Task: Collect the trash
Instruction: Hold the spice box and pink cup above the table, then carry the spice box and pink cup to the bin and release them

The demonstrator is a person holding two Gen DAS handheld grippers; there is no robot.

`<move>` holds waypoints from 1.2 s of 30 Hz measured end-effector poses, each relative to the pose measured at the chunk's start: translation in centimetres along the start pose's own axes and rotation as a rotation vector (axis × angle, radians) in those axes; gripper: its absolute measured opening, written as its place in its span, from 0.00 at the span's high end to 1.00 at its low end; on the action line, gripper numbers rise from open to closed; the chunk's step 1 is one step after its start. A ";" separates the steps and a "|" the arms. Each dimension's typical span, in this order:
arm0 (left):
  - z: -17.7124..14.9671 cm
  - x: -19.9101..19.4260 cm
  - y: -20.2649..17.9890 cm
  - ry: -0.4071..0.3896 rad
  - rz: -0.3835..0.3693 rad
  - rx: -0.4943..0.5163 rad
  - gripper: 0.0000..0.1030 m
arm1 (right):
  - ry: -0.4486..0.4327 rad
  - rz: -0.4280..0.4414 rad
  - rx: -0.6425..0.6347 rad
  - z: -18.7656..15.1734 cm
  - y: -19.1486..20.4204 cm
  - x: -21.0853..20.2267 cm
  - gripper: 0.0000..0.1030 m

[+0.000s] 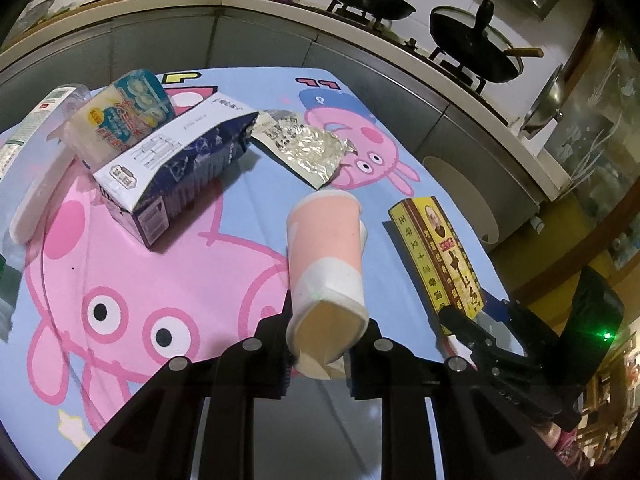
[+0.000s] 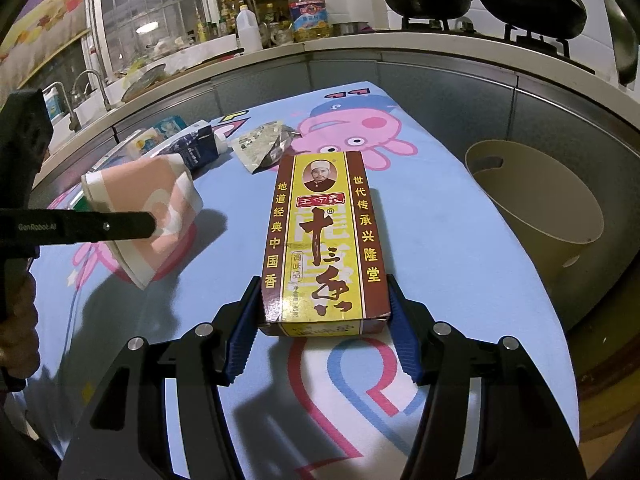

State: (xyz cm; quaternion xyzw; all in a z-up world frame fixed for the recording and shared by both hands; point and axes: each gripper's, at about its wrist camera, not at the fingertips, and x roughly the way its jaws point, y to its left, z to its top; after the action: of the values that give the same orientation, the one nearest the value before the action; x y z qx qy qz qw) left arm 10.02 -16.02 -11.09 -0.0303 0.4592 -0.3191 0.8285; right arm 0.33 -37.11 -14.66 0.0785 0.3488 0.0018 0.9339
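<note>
A pink and white paper cup (image 1: 326, 256) is squashed at its rim between the pads of my left gripper (image 1: 328, 344), which is shut on it and holds it tilted above the table. In the right wrist view the same cup (image 2: 160, 216) hangs at the left behind a black finger (image 2: 120, 226). My right gripper (image 2: 322, 312) is shut on the near end of a long yellow and brown spice box (image 2: 320, 232), with a blue pad pressed on each side. In the left wrist view that box (image 1: 440, 252) shows at the right, with the right gripper (image 1: 456, 318) at its near end.
A cream waste bin (image 2: 520, 216) stands beside the table's right edge. On the cartoon pig tablecloth (image 1: 160, 280) lie a dark blue carton (image 1: 176, 168), a crumpled foil wrapper (image 1: 308, 148), a blue and yellow pack (image 1: 120, 120) and a plastic bottle (image 1: 36, 128). Behind it runs a counter with pans.
</note>
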 end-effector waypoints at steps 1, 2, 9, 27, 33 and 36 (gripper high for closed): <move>-0.1 0.1 0.0 0.003 0.001 0.001 0.80 | 0.000 0.002 -0.003 0.0 0.0 0.0 0.44; -0.1 0.1 -0.1 0.005 0.002 0.003 0.80 | 0.001 0.006 -0.006 0.0 0.1 0.0 0.44; -0.1 0.6 -0.8 0.023 -0.001 0.016 0.80 | 0.044 0.051 -0.011 0.3 -0.2 0.7 0.44; 12.4 14.0 -18.2 0.157 -0.267 0.278 0.74 | -0.038 -0.096 0.423 5.1 -20.2 0.1 0.43; 14.0 19.5 -20.7 0.162 -0.169 0.299 0.38 | 0.003 -0.138 0.484 5.3 -23.4 2.9 0.28; 14.2 19.3 -20.0 0.143 -0.139 0.275 0.38 | -0.030 -0.150 0.501 5.2 -23.3 2.5 0.28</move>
State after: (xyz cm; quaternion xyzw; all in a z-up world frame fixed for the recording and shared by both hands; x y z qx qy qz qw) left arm 18.31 -46.12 -10.30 0.0745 0.4659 -0.4367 0.7659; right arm 4.39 -60.76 -15.91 0.2814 0.3293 -0.1550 0.8879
